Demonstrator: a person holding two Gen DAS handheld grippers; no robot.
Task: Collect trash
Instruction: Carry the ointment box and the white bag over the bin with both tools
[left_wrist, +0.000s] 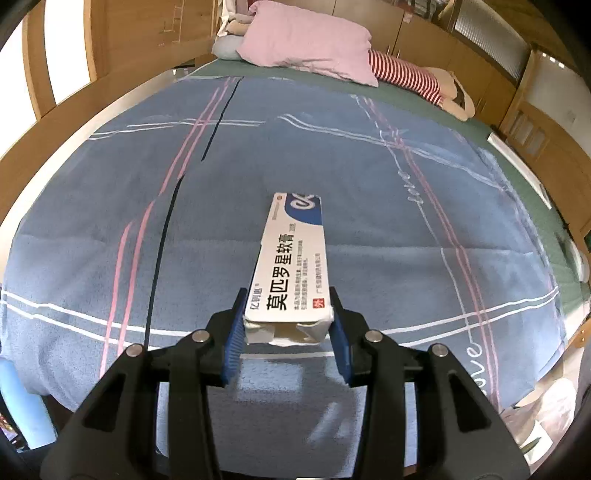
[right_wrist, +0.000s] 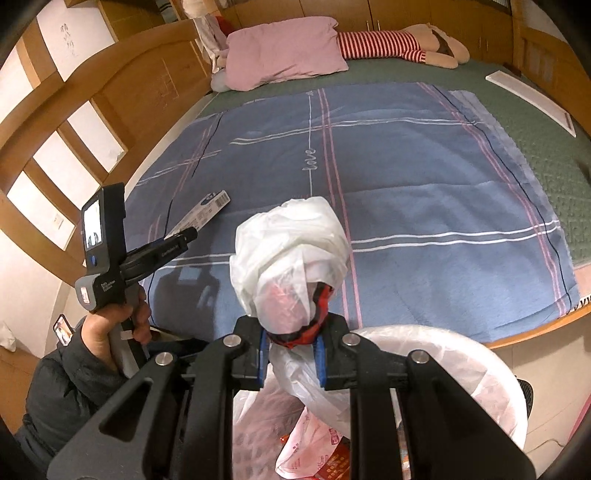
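Two grippers are loaded. My left gripper (left_wrist: 288, 325) has its blue pads clamped on the near, torn-open end of a white ointment box (left_wrist: 291, 266), which juts out above the blue plaid blanket (left_wrist: 369, 177). My right gripper (right_wrist: 291, 347) pinches a bunched white plastic bag (right_wrist: 291, 251) with something red and dark inside, above the bag-lined trash bin (right_wrist: 480, 358) beside the bed.
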